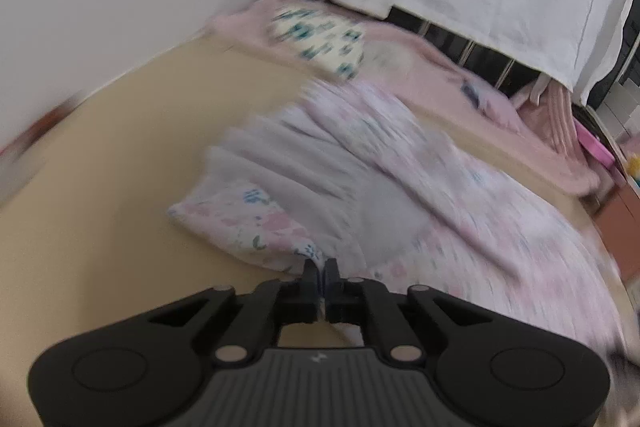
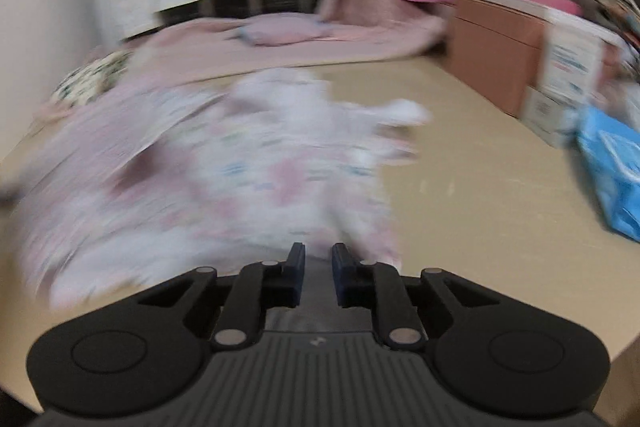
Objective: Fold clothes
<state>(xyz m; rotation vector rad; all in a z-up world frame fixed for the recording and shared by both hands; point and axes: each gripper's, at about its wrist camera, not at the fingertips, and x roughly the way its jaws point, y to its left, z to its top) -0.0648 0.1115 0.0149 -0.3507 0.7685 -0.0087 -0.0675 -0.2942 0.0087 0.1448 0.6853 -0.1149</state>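
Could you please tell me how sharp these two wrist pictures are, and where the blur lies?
Left wrist view: black left gripper sharp, pink floral garment streaked with motion blur. Right wrist view: black right gripper sharp, garment heavily smeared, blue plastic bag soft. Both views bulge with fisheye distortion.

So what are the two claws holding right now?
The left claw pinches the floral garment at its near edge. The right claw is open, gripping nothing.

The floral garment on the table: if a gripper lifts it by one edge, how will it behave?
The floral garment lies in soft folds, so it will probably hang limp. The left gripper pinches its thin edge, so it is likely light. It may slide on the smooth table.
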